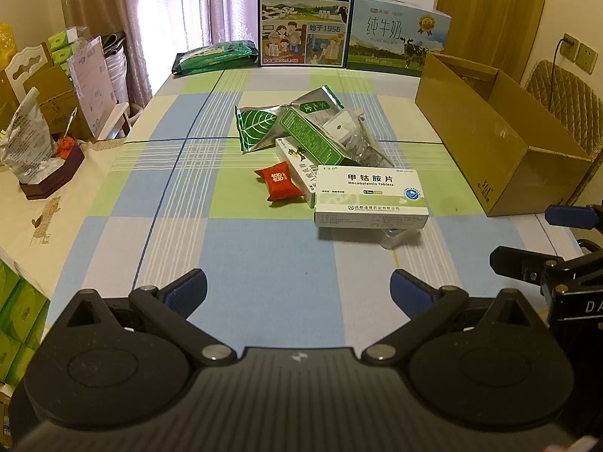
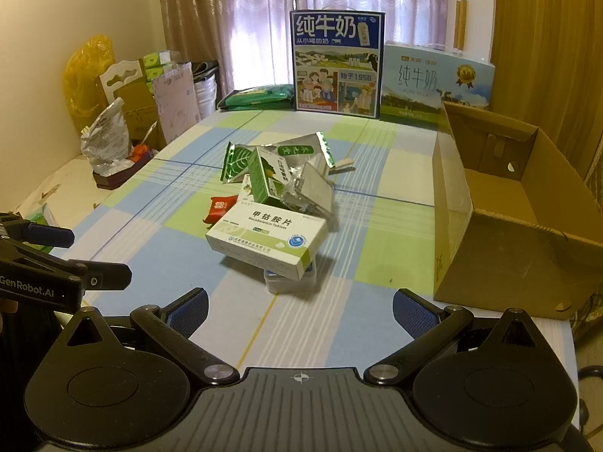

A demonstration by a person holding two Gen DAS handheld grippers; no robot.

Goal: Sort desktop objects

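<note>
A heap of packets sat mid-table ahead of me. The Mecobalamin tablet box [image 1: 371, 196] lay nearest, resting on a small container [image 2: 289, 280]; a sweet wrapper [image 1: 279, 181] lay to its left. The open cardboard box [image 1: 501, 139] stood to the right, two milk cartons [image 1: 303, 19] behind.

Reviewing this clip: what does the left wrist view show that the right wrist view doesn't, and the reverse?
Only the left wrist view shows the wall sockets and quilted chair back beyond the box, plus green cartons at the lower left.

Only the right wrist view shows the cardboard box's inner floor, the yellow bag, and the clear plastic container under the white tablet box.

Both show the pile on the checked cloth, the red packet, two milk cartons, and both grippers, left and right, open and empty.
</note>
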